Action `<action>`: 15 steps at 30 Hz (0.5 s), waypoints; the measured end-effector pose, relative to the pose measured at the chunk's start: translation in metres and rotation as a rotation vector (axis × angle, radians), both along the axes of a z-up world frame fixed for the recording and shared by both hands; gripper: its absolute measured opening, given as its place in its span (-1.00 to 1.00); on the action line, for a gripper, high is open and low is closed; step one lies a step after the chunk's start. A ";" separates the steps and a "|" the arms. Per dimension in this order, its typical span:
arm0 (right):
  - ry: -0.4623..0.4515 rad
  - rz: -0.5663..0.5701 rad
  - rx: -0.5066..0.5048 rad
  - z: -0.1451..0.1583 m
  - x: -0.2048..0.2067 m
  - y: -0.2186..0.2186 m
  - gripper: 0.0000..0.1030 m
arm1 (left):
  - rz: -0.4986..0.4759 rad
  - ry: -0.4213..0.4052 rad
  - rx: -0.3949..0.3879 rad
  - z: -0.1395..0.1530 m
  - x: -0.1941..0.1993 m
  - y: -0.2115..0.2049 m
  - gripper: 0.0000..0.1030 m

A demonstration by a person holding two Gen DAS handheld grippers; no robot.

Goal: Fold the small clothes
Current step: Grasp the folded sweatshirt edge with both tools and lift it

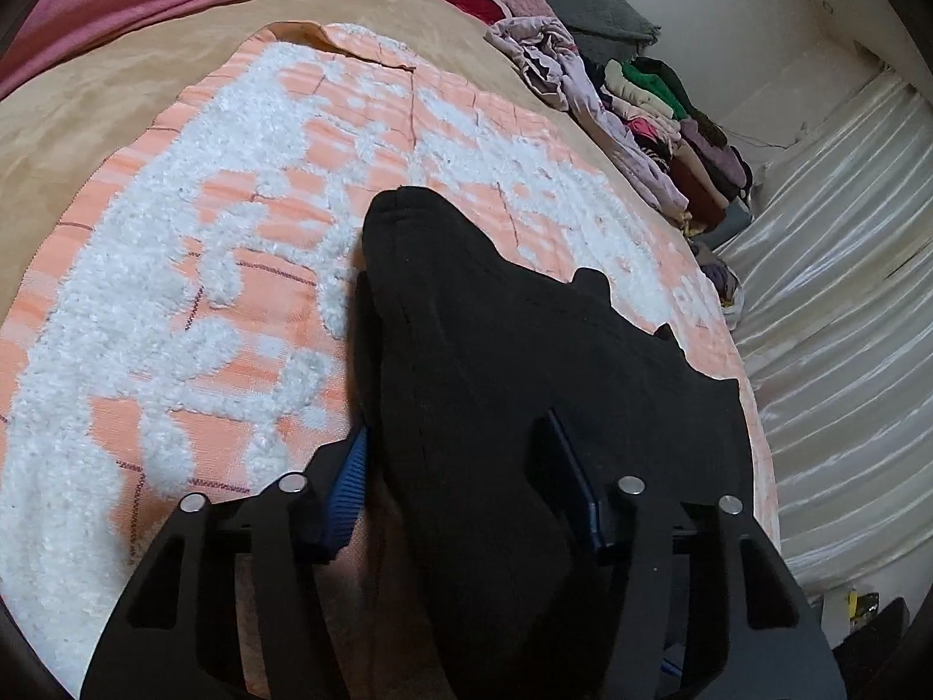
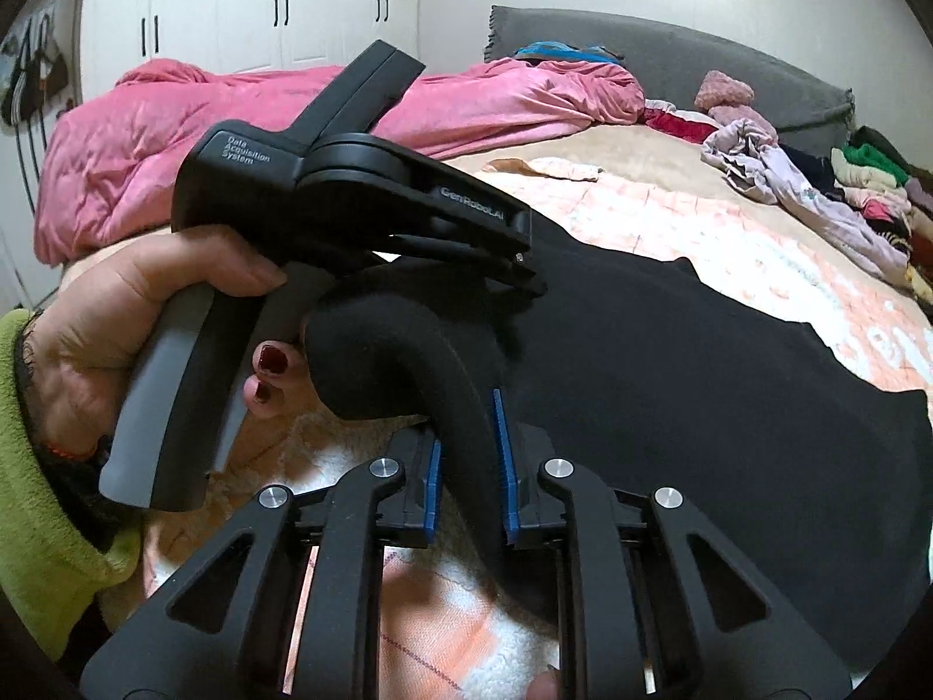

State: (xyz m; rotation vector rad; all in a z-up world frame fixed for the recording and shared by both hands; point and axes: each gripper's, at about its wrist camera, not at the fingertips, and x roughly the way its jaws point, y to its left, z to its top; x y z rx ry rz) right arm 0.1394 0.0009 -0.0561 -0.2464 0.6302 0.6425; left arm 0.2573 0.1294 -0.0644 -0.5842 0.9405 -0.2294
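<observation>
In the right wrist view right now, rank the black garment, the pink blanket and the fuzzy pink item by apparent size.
1. black garment, though nearness inflates it
2. pink blanket
3. fuzzy pink item

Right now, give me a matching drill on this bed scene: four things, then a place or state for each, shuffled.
Things:
1. black garment
2. pink quilt
3. right gripper
4. stacked clothes

Places or states:
a. in a row past the blanket's far edge
b. jaws shut on a black fold
c. spread over the orange-and-white blanket
d. heaped on the bed, in front of the white wardrobe

Pairs: 1-c, 2-d, 3-b, 4-a
</observation>
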 end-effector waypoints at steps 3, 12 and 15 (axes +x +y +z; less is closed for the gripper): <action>-0.008 -0.005 -0.021 -0.002 -0.002 0.003 -0.72 | -0.007 -0.003 -0.026 -0.001 0.000 -0.001 -0.28; -0.089 0.002 -0.233 -0.017 -0.009 0.025 -0.30 | -0.022 0.006 -0.032 -0.004 0.002 -0.001 -0.34; -0.097 -0.011 -0.242 -0.018 -0.008 0.025 -0.59 | -0.014 0.005 -0.028 -0.004 0.002 -0.002 -0.36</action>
